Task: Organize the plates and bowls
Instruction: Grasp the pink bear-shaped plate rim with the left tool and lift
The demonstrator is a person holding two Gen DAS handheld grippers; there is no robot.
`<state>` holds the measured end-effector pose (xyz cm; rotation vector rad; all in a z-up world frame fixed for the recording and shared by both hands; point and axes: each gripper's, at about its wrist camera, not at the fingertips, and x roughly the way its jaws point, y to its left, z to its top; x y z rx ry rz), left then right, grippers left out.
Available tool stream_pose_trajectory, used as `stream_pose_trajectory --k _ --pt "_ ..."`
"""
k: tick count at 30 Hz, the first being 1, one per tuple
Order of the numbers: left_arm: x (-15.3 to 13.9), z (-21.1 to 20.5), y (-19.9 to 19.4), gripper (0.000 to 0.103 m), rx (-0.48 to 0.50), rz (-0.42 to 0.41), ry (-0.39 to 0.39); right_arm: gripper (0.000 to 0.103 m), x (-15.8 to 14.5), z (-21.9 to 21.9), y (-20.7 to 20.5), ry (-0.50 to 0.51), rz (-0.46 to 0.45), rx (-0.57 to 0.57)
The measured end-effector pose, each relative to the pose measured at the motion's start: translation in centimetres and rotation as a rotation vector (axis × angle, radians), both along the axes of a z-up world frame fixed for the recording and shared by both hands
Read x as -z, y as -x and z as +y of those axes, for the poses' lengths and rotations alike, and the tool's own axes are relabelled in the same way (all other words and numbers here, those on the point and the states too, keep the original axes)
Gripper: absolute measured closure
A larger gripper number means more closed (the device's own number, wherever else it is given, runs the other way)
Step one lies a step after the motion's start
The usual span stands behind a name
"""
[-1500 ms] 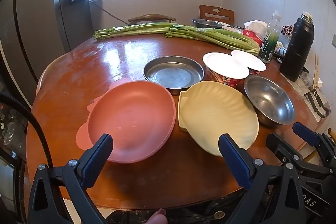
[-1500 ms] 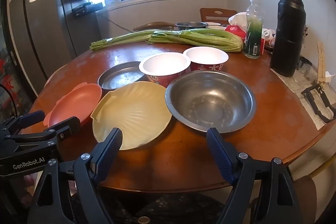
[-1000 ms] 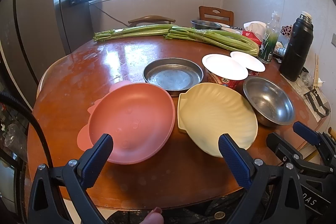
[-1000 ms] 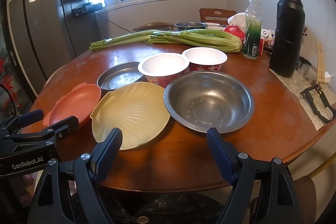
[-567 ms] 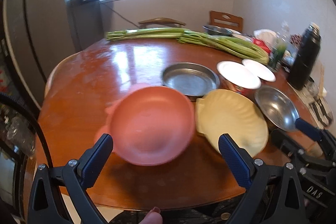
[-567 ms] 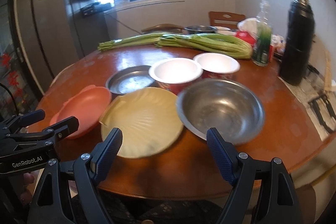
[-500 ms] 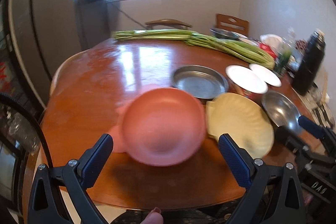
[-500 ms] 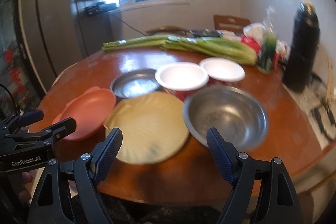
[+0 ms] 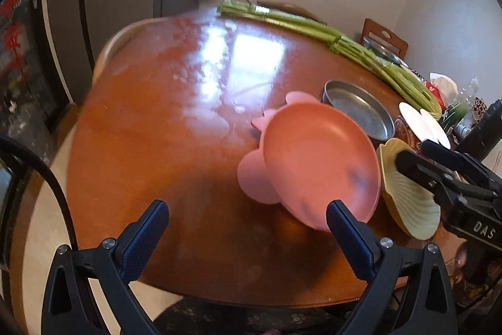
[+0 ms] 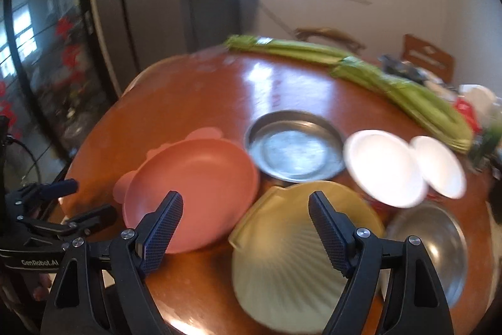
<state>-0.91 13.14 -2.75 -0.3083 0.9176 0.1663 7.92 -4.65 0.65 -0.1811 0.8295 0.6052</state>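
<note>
A: Both tongs spread, nothing pinched: left gripper (image 9: 244,217) faces bare table (image 9: 163,102), right gripper (image 10: 246,214) hangs over the dishes.

B: Where is everything?

A: From the right wrist: yellow shell plate (image 10: 291,266) at 6 o'clock, pink plate (image 10: 191,190) at 9, steel pan (image 10: 293,149) at 12, steel bowl (image 10: 439,247) at 4, two white bowls (image 10: 381,167) at 2.

B: Advice?

A: Probably take the shell plate's near rim; bite deep, lift level, since it touches the pink one.

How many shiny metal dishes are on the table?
2 on the table: a flat metal pan behind the pink plate, and a metal bowl right of the yellow shell plate. Another may sit behind the greens.
</note>
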Motion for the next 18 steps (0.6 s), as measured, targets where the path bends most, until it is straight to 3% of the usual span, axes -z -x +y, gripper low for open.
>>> stream_pose_trajectory --k 7,11,12,18 --pt "1.6 -1.6 -2.3 0.002 0.050 0.030 0.038 0.020 2.0 2.2 -2.6 0.051 0.027 -0.027" --pt "2.1 -1.5 -3.0 0.006 0.044 0.041 0.049 0.031 2.7 2.7 -3.8 0.027 0.062 -0.039" --pt "2.0 -1.5 -3.1 0.012 0.042 0.038 0.038 0.035 2.9 2.8 -4.1 0.030 0.068 -0.049" --pt "1.9 -1.6 -3.9 0.024 0.042 0.039 0.002 0.049 3.8 3.2 -4.8 0.053 0.077 -0.064"
